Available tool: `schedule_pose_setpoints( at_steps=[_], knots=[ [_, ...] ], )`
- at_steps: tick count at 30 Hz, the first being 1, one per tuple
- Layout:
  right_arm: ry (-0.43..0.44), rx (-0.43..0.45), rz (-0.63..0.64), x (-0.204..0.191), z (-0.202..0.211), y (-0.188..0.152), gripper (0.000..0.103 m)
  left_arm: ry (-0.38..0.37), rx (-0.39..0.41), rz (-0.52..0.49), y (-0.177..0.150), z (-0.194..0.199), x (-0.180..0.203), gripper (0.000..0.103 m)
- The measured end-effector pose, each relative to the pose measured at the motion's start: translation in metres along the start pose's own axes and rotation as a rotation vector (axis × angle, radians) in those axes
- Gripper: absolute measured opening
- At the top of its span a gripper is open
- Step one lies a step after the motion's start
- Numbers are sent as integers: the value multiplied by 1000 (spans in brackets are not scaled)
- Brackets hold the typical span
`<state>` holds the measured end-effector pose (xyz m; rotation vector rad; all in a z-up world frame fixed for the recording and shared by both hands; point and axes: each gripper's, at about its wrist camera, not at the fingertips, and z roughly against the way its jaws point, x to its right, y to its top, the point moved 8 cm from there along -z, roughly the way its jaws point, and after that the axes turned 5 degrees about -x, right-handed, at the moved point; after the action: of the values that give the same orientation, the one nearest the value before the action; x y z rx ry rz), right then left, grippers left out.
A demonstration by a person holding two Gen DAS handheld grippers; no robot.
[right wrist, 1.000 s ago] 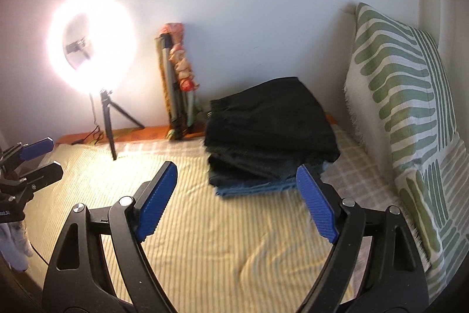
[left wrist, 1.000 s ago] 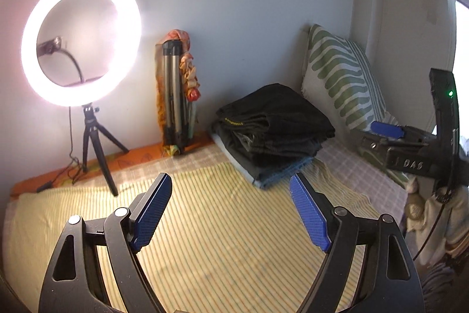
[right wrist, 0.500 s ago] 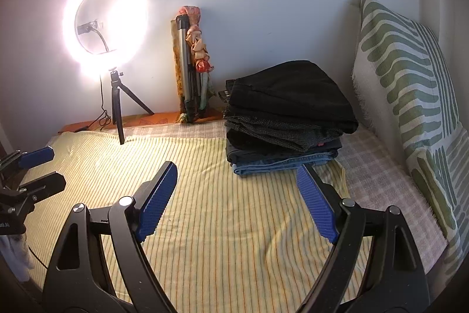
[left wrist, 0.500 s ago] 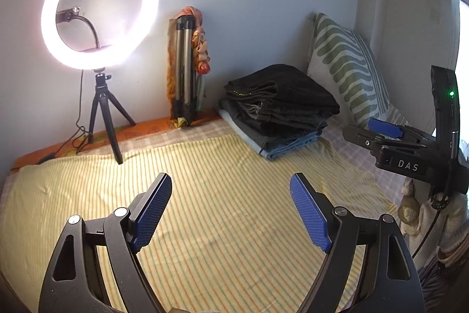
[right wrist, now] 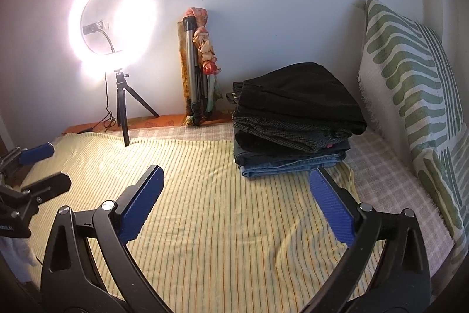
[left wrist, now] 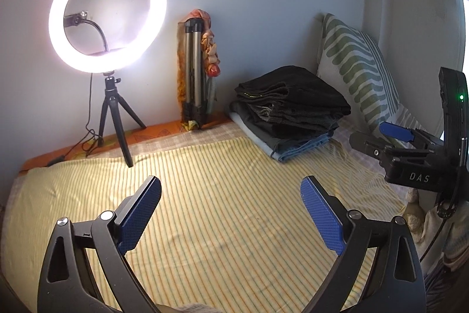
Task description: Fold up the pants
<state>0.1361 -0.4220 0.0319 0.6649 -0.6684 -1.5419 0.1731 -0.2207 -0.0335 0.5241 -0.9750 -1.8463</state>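
A stack of folded pants point(left wrist: 290, 110) point(right wrist: 296, 119), black on top and blue denim at the bottom, rests at the far right of the bed. My left gripper point(left wrist: 231, 213) hovers over the yellow striped sheet point(left wrist: 211, 195), well short of the stack; its jaws are opening with nothing between the blue pads. My right gripper point(right wrist: 236, 209) hangs over the same sheet point(right wrist: 222, 225), its right fingertip point(right wrist: 328, 204) just in front of the stack's near corner; its jaws are opening too, and they are empty. Each gripper shows at the edge of the other's view.
A lit ring light point(left wrist: 108, 13) on a small tripod point(left wrist: 115, 119) stands at the back left, its cable trailing along the orange ledge. A folded tripod with cloth point(left wrist: 195, 69) leans on the wall. A green-patterned pillow point(right wrist: 416, 107) stands at the right.
Both grippers have sunk toward the bed, so more of the striped sheet shows, and the ring light and pants stack have shifted in view. Both pairs of jaws stand wider than before.
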Motion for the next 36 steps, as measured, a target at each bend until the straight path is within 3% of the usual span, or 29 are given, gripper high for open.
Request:
schedule_pose_setpoints(
  at_steps=[8,36],
  knots=[
    [-18,3,-8,6,-2,-1,103,32,-4,-6,1,-1,0,96],
    [-12,-2,-29,5,-5,-1,103,18,16,-20,8,9,6,99]
  ],
)
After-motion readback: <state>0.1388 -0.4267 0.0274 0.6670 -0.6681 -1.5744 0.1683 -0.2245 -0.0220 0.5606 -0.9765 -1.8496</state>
